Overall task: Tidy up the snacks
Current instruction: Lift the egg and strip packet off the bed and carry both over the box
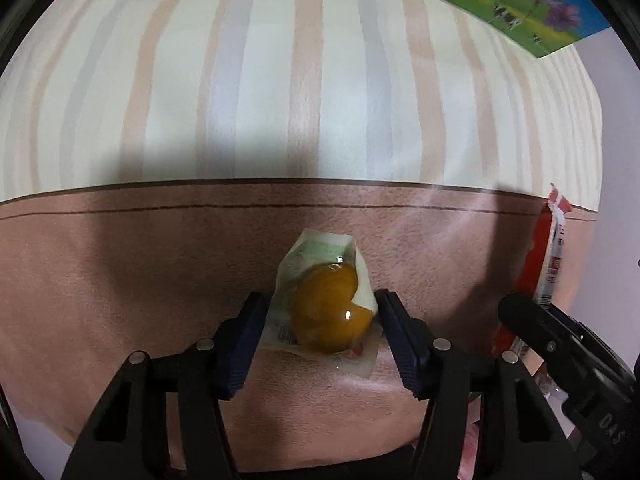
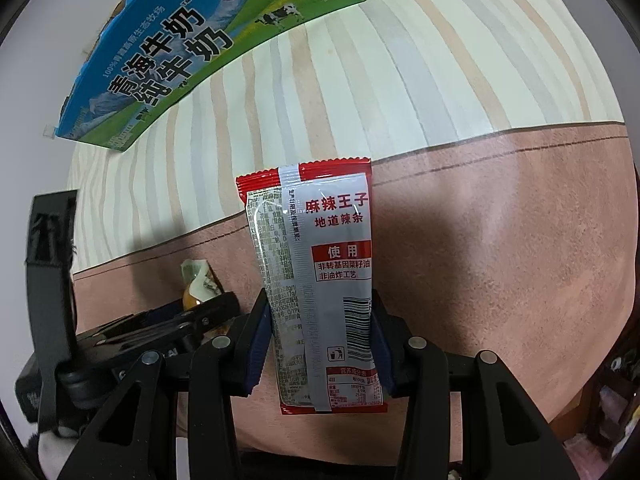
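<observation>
The clear plastic packet holding a round amber-brown snack (image 1: pixel 326 312) sat between the dark blue pads of the left gripper (image 1: pixel 322 312), whose black jaws were closed against the wrapper's two sides, pinching it just above the dusty-pink band of the cloth (image 1: pixel 120 280). That gripper was pitched steeply down at the cloth, its fingers pointing toward the blue-and-green milk carton (image 1: pixel 520 4), which lay well beyond the packet at the far edge of the striped part of the cloth. Just to the packet's right, the red-and-silver foil snack sachet with red Chinese lettering and a barcode (image 2: pixel 324 280) stood lengthwise in the right gripper (image 2: pixel 320 332), the blue pads pressed on its long edges near its lower half, so that most of the sachet stuck out ahead of the fingers. The right gripper was likewise tilted downward over the pink band. The left wrist view showed the sachet only edge-on as a thin red strip, with one black finger of the right gripper in front of it; the right wrist view showed its whole printed back, the carton's cows, flowers and large lettering, and the left gripper from the side with only the top of the amber packet peeping above it. A black strap (image 2: pixel 52 264) rose at that view's left edge, well left of the packet.
</observation>
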Demonstrator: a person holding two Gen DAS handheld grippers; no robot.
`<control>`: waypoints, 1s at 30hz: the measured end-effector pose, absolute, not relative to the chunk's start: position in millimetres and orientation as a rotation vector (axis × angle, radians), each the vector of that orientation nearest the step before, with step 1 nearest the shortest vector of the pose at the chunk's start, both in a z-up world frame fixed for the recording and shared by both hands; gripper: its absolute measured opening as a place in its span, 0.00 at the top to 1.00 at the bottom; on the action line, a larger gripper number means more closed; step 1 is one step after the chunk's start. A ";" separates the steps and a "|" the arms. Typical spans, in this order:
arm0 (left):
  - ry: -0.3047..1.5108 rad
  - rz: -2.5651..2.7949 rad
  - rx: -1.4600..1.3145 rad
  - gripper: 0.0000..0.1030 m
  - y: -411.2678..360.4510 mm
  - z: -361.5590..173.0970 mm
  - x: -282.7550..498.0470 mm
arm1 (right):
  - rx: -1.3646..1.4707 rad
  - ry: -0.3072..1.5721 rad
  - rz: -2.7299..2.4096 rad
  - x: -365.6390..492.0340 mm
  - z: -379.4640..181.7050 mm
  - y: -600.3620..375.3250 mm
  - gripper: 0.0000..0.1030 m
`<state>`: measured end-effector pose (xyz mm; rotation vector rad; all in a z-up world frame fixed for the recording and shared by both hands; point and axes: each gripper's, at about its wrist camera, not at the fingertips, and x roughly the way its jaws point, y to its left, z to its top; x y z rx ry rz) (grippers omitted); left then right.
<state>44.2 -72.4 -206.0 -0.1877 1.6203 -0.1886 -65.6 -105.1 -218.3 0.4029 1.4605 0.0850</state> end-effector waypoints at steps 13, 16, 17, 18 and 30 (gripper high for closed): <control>1.559 -0.207 -0.290 0.54 -70.4 -142.9 23.4 | 0.425 1.374 0.140 -69.1 -172.5 -113.1 0.54; 1.532 -0.232 -0.311 0.55 -70.4 -124.1 30.6 | 0.426 1.332 0.164 -63.1 -151.1 -115.5 0.54; 1.529 -0.240 -0.308 0.55 -72.0 -122.0 33.3 | 0.425 1.324 0.171 -61.1 -145.2 -116.4 0.54; 1.530 -0.250 -0.299 0.54 -73.6 -122.2 36.3 | 0.420 1.312 0.174 -58.8 -139.2 -116.8 0.54; 1.506 -0.219 -0.388 0.55 -45.9 -123.2 44.5 | 0.440 1.300 0.166 -52.0 -136.7 -117.4 0.54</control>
